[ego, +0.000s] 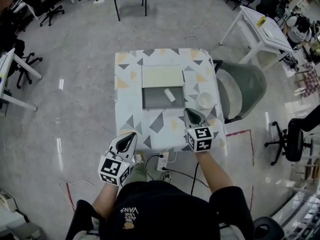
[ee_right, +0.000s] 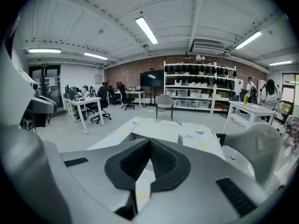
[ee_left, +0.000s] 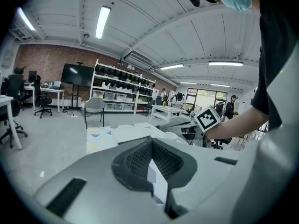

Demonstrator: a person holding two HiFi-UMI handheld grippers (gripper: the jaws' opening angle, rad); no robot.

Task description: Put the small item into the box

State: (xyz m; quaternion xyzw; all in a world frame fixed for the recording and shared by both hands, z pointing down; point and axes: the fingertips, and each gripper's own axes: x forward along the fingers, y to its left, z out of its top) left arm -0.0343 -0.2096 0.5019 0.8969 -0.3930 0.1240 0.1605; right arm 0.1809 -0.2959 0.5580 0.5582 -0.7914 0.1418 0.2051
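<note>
Hovering at 6 o'clock of the surface (ego: 150, 130), left gripper (ego: 133, 134) and right gripper (ego: 190, 111) show fingers pressed together, empty; shirt (ego: 155, 209) reads VANS.

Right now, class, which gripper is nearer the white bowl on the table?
Right. The right gripper is just on the person's side of the white bowl, slightly to its left; the left gripper hangs at the near left edge of the table.

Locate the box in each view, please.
Head view: box at the centre of the table, lid open.
Left gripper view: box a pale slab left of centre, just below mid-height.
Right gripper view: box a pale slab at centre, just below mid-height.
Shared landmark: the triangle-patterned table under it.
</note>
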